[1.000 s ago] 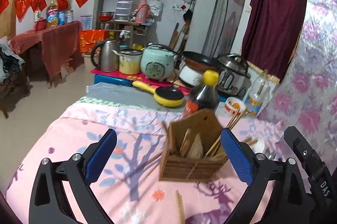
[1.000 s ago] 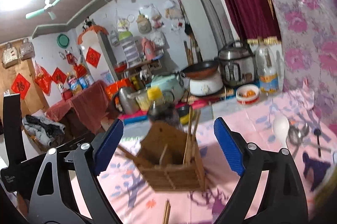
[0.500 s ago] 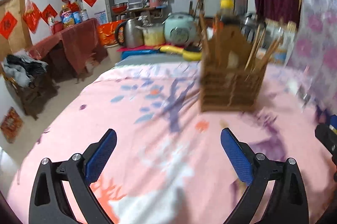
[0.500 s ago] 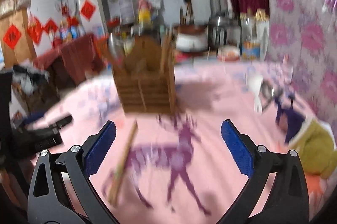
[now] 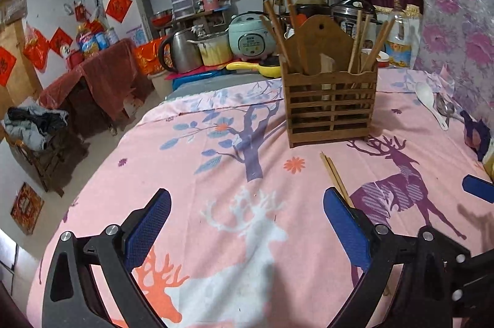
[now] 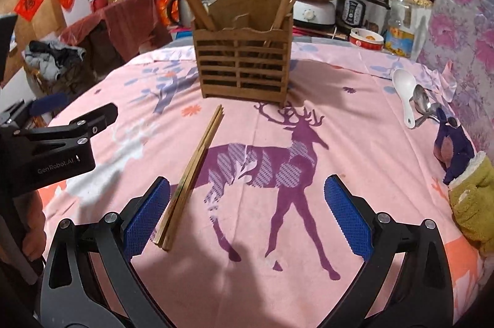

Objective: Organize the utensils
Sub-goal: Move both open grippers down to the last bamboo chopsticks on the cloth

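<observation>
A pair of chopsticks lies on the pink worktop, long axis running away toward the wooden holder, near end just inside the left pad of the right gripper, which is the nearer. Both it and the left gripper gape wide and empty. Only the right view shows the pair's full length; the left view catches its far tips.

The left gripper hovers over the pink deer-print tablecloth, jaws spread wide with nothing between them. At one o'clock stands the wooden utensil holder, chopsticks upright inside. A loose chopstick pair lies just before it. A white spoon rests at two o'clock.
</observation>
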Demonstrator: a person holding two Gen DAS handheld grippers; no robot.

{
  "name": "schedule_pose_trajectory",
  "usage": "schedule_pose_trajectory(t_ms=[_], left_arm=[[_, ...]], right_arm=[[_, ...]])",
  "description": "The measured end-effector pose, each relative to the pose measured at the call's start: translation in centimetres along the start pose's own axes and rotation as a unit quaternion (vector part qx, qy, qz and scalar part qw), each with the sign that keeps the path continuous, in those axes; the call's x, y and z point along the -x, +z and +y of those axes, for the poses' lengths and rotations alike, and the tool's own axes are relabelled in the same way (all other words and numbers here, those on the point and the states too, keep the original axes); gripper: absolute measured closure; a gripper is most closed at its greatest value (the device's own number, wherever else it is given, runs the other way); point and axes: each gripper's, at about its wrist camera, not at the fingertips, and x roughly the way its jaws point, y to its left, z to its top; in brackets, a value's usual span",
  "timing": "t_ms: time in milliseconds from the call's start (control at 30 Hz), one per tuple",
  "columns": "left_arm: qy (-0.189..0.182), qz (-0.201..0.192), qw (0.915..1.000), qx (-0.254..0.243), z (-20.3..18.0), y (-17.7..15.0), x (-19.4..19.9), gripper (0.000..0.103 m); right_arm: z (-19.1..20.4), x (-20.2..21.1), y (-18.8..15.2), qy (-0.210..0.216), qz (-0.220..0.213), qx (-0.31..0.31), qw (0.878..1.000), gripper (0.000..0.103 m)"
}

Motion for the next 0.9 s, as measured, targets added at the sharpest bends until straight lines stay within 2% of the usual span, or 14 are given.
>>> schedule_pose_trajectory(t_ms=[333,633,900], left_arm=[[0.003,0.006,1.0000,0.000,-0.1,0.1,-0.3,0.006],[0.004,0.011,0.9999,0.002,-0.1,0.0,-0.6,0.006],[-0.016,0.055,0.9978,0.034,1.5,-0.1,-2.8,0.006]], right_arm=[[-0.8,-1.0,-0.1,0.028,0.035,-0.028,0.999,0.006],[-0.7,-2.0,-0.5,0.031,0.059,-0.032,0.997,0.006],[-0.2,-2.3,-0.7,0.032,0.069,-0.019,0.997,0.006]])
